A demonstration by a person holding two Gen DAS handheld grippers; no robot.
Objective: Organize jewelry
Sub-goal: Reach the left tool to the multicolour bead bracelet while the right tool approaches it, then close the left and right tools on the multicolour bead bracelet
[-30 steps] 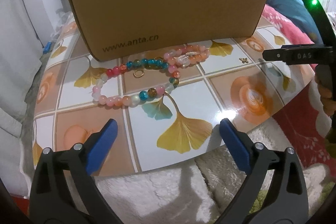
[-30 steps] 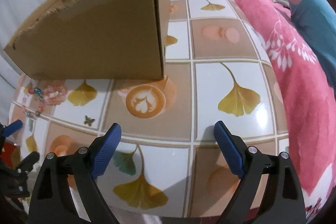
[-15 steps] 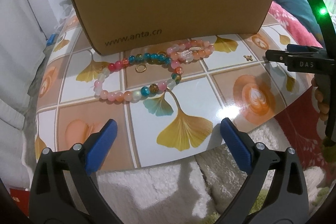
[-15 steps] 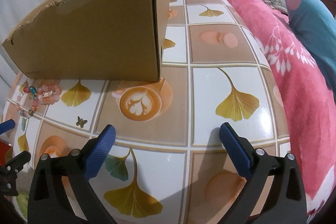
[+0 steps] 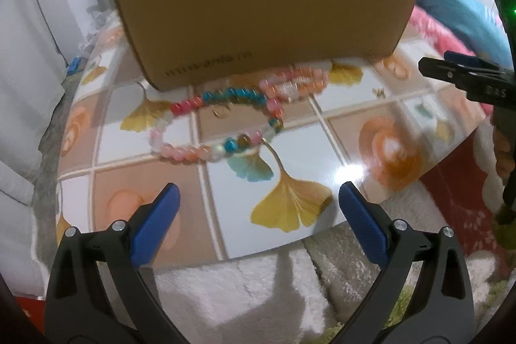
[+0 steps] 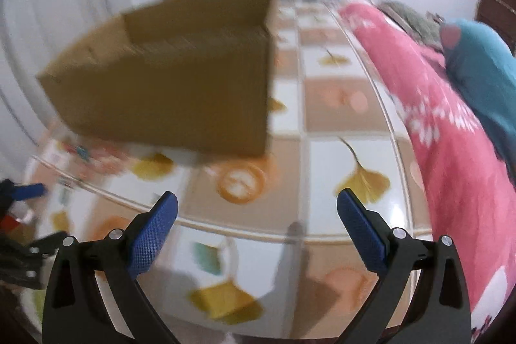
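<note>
Both grippers' fingers stand wide apart, empty: left gripper [image 5: 258,211], right gripper [image 6: 256,211]. The bead bracelets [image 5: 225,118] lie on the counter [image 5: 322,150] at twelve o'clock from the left gripper, touching the cardboard box [image 5: 264,15].

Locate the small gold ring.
Left wrist view, centre: the gold ring lies on the table inside the multicoloured bead strand, just before the cardboard box.
</note>
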